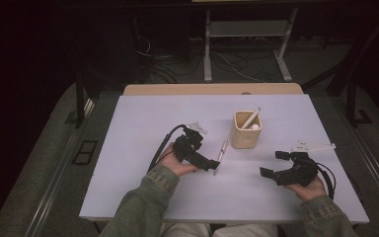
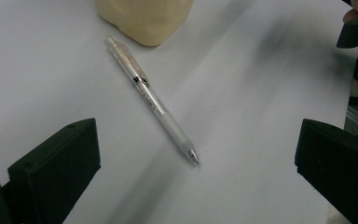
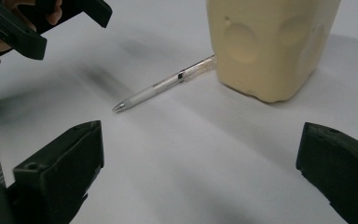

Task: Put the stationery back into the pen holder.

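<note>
A clear white pen (image 1: 221,154) lies flat on the white table (image 1: 143,123), just left of a cream pen cup (image 1: 246,130) that holds another white pen (image 1: 250,118). My left gripper (image 1: 211,165) hovers right beside the lying pen's tip, jaws wide open. In the left gripper view the pen (image 2: 151,99) lies diagonally ahead between the open jaws, with the cup (image 2: 144,18) behind it. My right gripper (image 1: 272,165) is open further right, below the cup. The right gripper view shows the pen (image 3: 163,87), the cup (image 3: 270,42) and the left gripper (image 3: 42,23) at top left.
The table's front edge runs close to both forearms. A wooden board edge (image 1: 212,89) borders the table's far side. Beyond it stand metal desk legs (image 1: 207,54) and cables on a dark floor.
</note>
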Tool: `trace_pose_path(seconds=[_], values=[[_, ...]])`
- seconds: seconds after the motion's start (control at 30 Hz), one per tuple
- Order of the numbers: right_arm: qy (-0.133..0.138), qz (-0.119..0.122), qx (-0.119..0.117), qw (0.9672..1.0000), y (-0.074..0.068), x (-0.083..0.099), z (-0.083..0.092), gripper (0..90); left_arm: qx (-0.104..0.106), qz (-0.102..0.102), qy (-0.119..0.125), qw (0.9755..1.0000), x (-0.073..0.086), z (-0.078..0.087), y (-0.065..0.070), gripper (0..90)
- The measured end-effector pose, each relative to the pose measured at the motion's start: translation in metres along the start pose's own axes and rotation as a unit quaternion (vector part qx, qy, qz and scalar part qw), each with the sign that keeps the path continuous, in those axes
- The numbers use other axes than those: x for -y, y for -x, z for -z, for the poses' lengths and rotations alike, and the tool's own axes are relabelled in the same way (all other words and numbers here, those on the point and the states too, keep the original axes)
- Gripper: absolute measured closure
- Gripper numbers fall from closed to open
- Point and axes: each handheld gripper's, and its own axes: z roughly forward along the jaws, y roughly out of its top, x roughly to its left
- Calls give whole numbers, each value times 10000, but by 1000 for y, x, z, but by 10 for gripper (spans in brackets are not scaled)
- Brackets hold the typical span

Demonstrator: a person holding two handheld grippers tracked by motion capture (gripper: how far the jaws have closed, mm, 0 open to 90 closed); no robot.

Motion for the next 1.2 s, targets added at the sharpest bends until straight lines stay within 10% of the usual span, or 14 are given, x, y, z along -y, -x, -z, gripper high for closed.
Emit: trace_pose_path(seconds=[0.57, 1.2], values=[[20, -12, 29, 10000, 1, 0, 0, 4, -19, 297, -445, 9986, -8, -28, 5, 68], [101, 38, 54, 9999, 1, 0, 0, 4, -314, 794, -838, 9928, -12, -49, 3, 337]])
